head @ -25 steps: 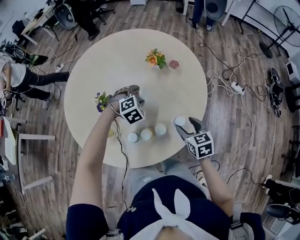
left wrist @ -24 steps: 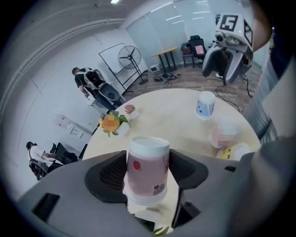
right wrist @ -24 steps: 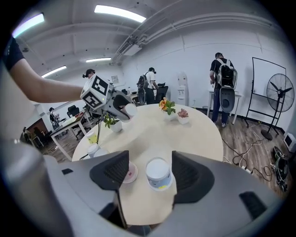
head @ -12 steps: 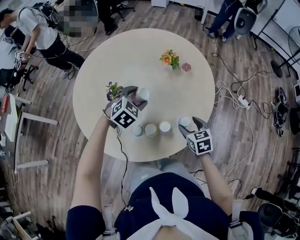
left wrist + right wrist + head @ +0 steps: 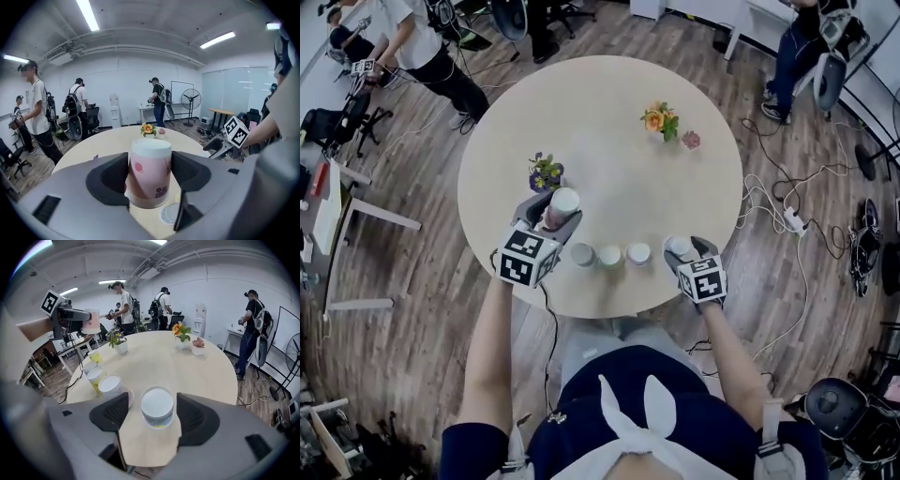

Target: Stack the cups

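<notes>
My left gripper (image 5: pixel 555 212) is shut on a pink printed cup (image 5: pixel 563 200), held upright above the round table (image 5: pixel 609 103); in the left gripper view the cup (image 5: pixel 151 164) sits pinched between both pads. Three pale cups (image 5: pixel 610 256) stand in a row near the table's front edge. At the right end of that row a white cup (image 5: pixel 157 405) stands on the table between the jaws of my right gripper (image 5: pixel 686 251). These jaws have just been opening and are open, with a gap on each side of the cup.
Purple flowers (image 5: pixel 546 172), orange flowers (image 5: pixel 660 119) and a small pink plant (image 5: pixel 691 140) stand further back on the table. A yellow cup-like thing (image 5: pixel 96 358) sits beyond the row. People, chairs and floor cables surround the table.
The left gripper has risen and rolled, bringing the pink cup upright. The right gripper has sunk a little and its jaws have opened off the white cup, which now stands on the table.
</notes>
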`<state>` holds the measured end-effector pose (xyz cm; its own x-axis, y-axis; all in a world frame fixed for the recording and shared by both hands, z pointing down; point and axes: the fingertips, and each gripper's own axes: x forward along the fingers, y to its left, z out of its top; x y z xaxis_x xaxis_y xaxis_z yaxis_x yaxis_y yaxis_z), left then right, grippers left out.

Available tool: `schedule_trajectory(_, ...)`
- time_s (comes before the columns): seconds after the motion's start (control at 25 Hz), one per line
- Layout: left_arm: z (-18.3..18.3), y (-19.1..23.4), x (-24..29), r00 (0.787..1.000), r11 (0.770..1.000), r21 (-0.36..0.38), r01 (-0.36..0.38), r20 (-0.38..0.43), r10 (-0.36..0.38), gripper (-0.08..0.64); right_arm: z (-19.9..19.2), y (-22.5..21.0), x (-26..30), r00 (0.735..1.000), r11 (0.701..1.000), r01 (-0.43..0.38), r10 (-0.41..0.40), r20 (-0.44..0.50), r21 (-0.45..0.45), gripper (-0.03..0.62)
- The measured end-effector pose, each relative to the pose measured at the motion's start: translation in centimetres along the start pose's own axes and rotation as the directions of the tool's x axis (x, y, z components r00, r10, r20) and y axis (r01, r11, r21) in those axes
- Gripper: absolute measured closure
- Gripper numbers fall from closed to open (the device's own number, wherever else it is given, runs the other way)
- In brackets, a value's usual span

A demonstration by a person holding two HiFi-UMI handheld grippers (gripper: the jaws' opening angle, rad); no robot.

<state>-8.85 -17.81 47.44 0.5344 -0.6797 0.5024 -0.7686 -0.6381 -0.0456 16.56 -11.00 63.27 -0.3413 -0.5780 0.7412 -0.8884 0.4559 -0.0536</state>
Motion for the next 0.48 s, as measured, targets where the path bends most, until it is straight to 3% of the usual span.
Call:
schedule_trajectory(0.24, -1.2, -0.1, -2.2, 0.996, 0.989, -0.139, -0.052, 0.067, 0.061, 0.265, -0.6, -0.5, 1.0, 0.999, 1.0, 0.027, -0.028, -0.024, -0.013, 0.276)
schedule_trajectory(0.48, -3.0, -0.5, -2.4, 0.984, 0.944, -0.313, -0.104, 0.104, 0.142, 0.265, -0.7, -0.7, 1.3, 0.999, 0.999, 0.038, -0.039, -0.024, -0.016, 0.336)
